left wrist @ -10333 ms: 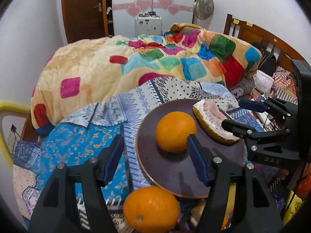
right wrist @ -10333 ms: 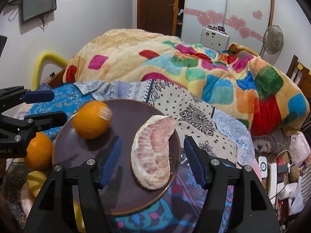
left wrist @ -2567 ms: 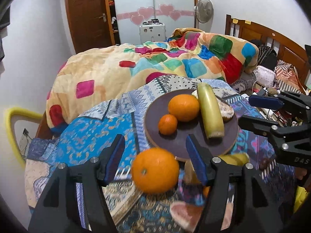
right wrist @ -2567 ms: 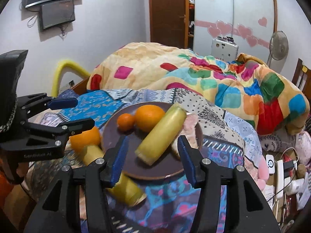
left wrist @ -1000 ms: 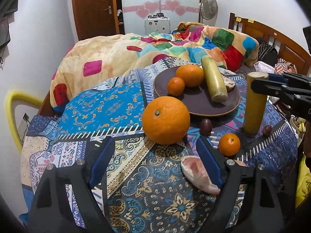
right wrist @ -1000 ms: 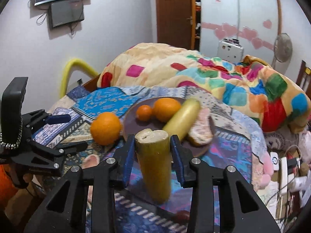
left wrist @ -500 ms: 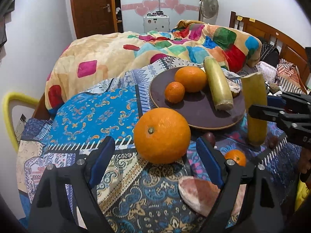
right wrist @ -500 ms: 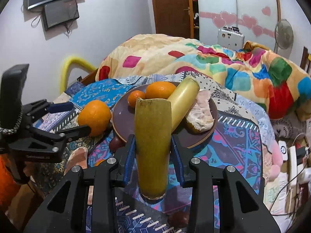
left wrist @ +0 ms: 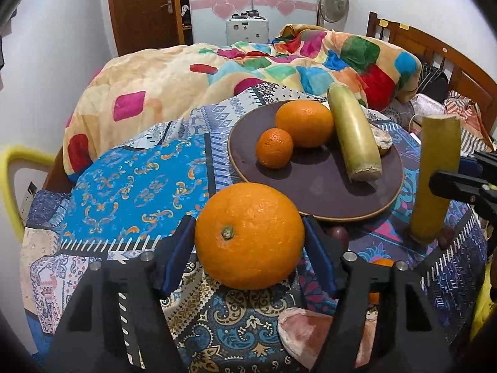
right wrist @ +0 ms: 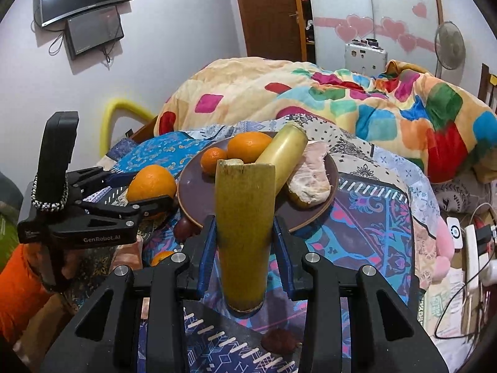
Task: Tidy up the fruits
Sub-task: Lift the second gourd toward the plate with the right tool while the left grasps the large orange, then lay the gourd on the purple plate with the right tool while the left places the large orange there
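Note:
A large orange (left wrist: 248, 236) rests on the patterned tablecloth between the blue pads of my left gripper (left wrist: 248, 245). Its jaws are closing, and both pads touch the orange's sides. The right gripper (right wrist: 243, 223) is shut on an upright yellow-green cane piece (right wrist: 245, 230) whose bottom end meets the cloth. In the left wrist view that cane piece (left wrist: 435, 180) stands right of the dark plate (left wrist: 310, 183). The plate holds an orange (left wrist: 303, 122), a small mandarin (left wrist: 274, 147), another cane piece (left wrist: 354, 133) and a pomelo slice (right wrist: 310, 174).
Loose on the cloth lie a pomelo wedge (left wrist: 310, 332), a dark round fruit (left wrist: 337, 233) and another dark fruit (right wrist: 279, 340). A small mandarin (right wrist: 161, 256) peeks out beside them. A quilt-covered bed (left wrist: 217, 74) lies behind the table, and cables and a power strip (right wrist: 475, 248) lie right.
The left gripper moved forward onto the large orange and its jaws narrowed around it. The right gripper kept its hold on the cane, which now stands more upright.

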Demonstrator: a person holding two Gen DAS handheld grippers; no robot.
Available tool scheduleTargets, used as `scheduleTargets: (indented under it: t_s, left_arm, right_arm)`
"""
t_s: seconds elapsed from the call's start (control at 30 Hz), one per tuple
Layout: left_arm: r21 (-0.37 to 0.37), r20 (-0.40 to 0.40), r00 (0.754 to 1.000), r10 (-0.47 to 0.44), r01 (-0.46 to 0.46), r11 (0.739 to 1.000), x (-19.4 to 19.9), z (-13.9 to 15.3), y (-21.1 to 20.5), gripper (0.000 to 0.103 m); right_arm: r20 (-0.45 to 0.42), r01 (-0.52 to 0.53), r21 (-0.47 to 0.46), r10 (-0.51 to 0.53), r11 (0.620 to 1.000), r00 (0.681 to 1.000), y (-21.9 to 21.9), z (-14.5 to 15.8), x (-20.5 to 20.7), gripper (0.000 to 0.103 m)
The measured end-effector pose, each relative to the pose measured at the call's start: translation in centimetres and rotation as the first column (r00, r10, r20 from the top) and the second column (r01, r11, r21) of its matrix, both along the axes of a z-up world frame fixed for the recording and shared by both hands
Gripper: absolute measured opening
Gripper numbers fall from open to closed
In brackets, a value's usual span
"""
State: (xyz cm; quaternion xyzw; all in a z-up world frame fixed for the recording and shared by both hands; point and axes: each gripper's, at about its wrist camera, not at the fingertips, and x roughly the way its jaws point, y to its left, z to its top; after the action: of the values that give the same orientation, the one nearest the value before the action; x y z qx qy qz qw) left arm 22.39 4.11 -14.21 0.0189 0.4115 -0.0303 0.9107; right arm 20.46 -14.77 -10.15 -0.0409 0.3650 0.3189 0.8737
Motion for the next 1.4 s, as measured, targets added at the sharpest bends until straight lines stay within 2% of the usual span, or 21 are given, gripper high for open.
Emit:
scheduleTargets:
  t_s: [0.23, 0.47, 0.63, 1.03, 1.17, 1.37, 1.4]
  left_arm:
    - [-0.037, -0.013, 1.0, 0.005, -0.006, 0.999, 0.0, 0.9, 0.0, 0.068]
    - [-0.038, 0.049, 0.999, -0.013, 0.015, 0.999, 0.2, 3.1, -1.4, 0.068]
    - [-0.031, 0.064, 0.997, -0.046, 0.048, 0.998, 0.9, 3.6, -2.8, 0.068]
    - [-0.005, 0.036, 0.995, -0.09, 0.09, 0.996, 3.2, 2.3, -4.7, 0.068]
    - [-0.021, 0.028, 0.996, -0.088, 0.088, 0.996, 3.6, 1.8, -4.9, 0.068]
    - [0.004, 0.027, 0.995, -0.095, 0.095, 0.995, 4.1, 1.5, -5.5, 0.068]
    - [0.004, 0.029, 0.995, -0.093, 0.093, 0.996, 4.2, 1.5, -5.5, 0.068]
  right_arm:
    - [0.024, 0.015, 0.009, -0.015, 1.0, 1.0, -0.9, 1.2, -0.3, 0.032]
    - [0.066, 0.036, 0.02, -0.037, 0.999, 0.997, -1.8, 2.9, -0.2, 0.032]
    - [0.069, 0.049, 0.031, -0.051, 0.998, 0.996, -1.7, 3.3, 0.9, 0.032]
    - [0.015, 0.071, 0.034, -0.071, 0.997, 0.997, 0.0, 1.8, 4.9, 0.032]
    - [0.018, 0.069, 0.028, -0.07, 0.997, 0.997, 0.5, 1.5, 5.3, 0.032]
    - [0.007, 0.092, -0.001, -0.092, 0.996, 0.996, 0.7, 0.6, 5.7, 0.033]
    - [0.0, 0.096, -0.001, -0.096, 0.995, 0.995, 0.5, 0.4, 5.9, 0.035]
